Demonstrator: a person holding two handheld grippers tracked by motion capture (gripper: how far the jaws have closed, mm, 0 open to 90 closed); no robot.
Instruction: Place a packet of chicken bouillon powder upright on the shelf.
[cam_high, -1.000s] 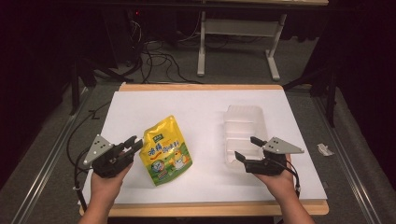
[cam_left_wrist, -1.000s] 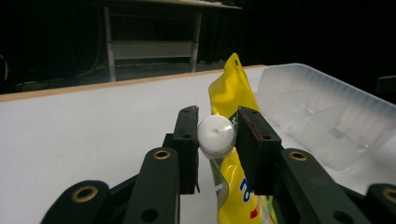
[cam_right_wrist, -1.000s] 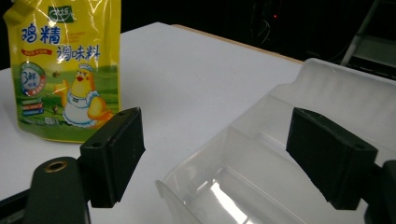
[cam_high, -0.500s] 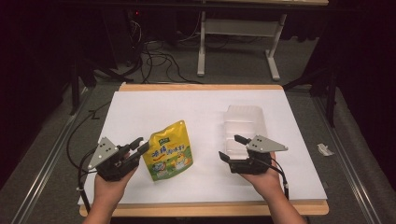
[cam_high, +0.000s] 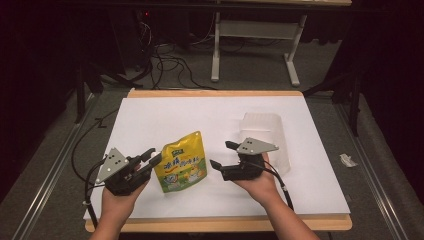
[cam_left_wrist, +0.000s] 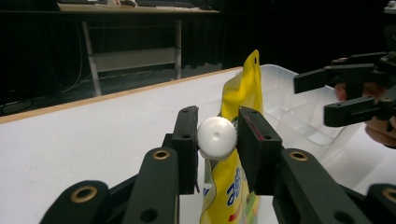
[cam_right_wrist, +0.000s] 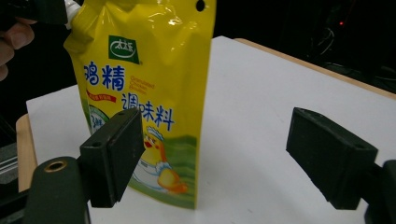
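Two grippers work one yellow pouch (cam_high: 181, 162) near the front of the white table (cam_high: 150, 120). From the high view, the pouch stands between them: the left gripper (cam_high: 152, 159) is at its upper left corner, the right gripper (cam_high: 223, 155) just beside its right edge, jaws spread and not touching. A clear tub (cam_high: 267, 137) lies behind the right hand (cam_high: 257, 182).

Along the left gripper (cam_left_wrist: 217, 140) view, the jaws are pinching the pouch's white cap (cam_left_wrist: 216, 137) from both sides, with the pouch (cam_left_wrist: 240, 93) rising upright beyond and the tub (cam_left_wrist: 299, 109) farther off. The right gripper (cam_left_wrist: 322, 98) hangs open at the right.

Looking along the right gripper (cam_right_wrist: 212, 154) view, both jaws stand wide apart; the pouch (cam_right_wrist: 144, 84) is in front of the left jaw, apart from it, and the right jaw faces bare table.

Judging from this, the step is taking a second hold on the pouch. To do it well, the right gripper should slide sideways until the pouch's edge sits midway between the jaws, then close on the flat body below the hang hole, while the left keeps the cap steady so the pouch doesn't twist or tip.
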